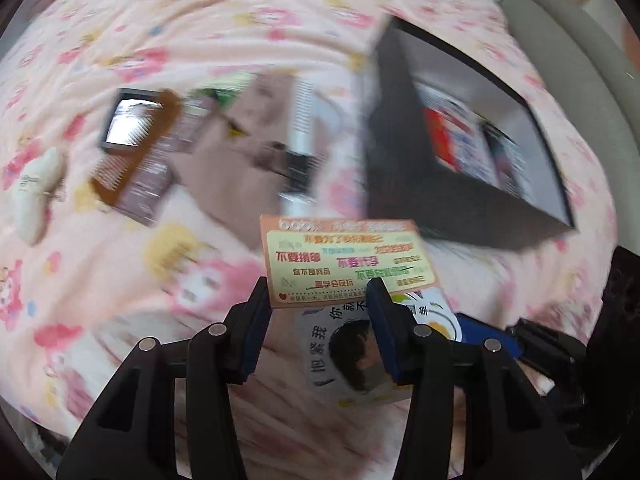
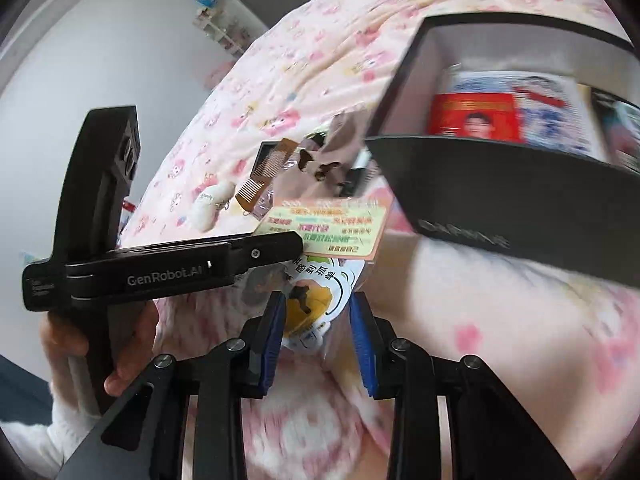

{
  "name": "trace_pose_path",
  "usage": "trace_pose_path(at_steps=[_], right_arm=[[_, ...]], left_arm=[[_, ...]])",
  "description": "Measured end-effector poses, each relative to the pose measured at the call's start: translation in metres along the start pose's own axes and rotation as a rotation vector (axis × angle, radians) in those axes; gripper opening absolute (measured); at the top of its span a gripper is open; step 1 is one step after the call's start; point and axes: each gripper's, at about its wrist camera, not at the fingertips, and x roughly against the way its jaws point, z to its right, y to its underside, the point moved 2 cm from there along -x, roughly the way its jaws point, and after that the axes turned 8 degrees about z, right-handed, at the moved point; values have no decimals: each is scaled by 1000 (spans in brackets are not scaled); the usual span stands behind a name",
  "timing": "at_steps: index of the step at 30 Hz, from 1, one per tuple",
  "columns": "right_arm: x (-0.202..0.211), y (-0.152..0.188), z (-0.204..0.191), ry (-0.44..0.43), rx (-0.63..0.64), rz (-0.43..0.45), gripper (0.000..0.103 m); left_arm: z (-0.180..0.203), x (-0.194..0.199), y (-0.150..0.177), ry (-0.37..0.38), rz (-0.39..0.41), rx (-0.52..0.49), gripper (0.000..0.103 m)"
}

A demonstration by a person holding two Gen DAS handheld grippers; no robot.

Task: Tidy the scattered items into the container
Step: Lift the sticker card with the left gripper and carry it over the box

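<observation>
The black box point(image 1: 460, 184) point(image 2: 520, 204) sits on the bed with printed booklets inside. An orange and yellow card point(image 1: 344, 260) point(image 2: 332, 226) stands at the tips of my left gripper point(image 1: 319, 286). The jaws are wide apart, the card's lower edge sits between them, and the right fingertip overlaps it. Under it is a white picture card point(image 1: 352, 344) point(image 2: 316, 304), bent between the pads of my right gripper point(image 2: 318, 300), which is shut on it. In the left wrist view only one blue pad point(image 1: 484, 334) of the right gripper shows.
A brown comb point(image 1: 132, 152) point(image 2: 260, 172), a small black-framed mirror point(image 1: 128, 120), a white plush charm point(image 1: 36, 192) point(image 2: 208, 204) and a beige cloth point(image 1: 240, 136) lie left of the box on the pink bedcover point(image 1: 200, 20). A hand point(image 2: 120, 340) holds the left gripper.
</observation>
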Motion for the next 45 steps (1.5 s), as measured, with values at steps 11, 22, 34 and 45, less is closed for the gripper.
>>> trace_pose_path(at_steps=[11,22,34,45], right_arm=[[47,26,62,206,-112,56,30],[50,18,14,107,70,114,15],[43,15,82,175,-116,40,23],[43,13,68,80,-90,45,21]], left_arm=[[33,-31,15,-29,-55,-26,47],[69,-16,33,189,-38,-49,27],[34,-36,12,-131,-50,-16,42],[70,-39,10,19,-39,-94,30]])
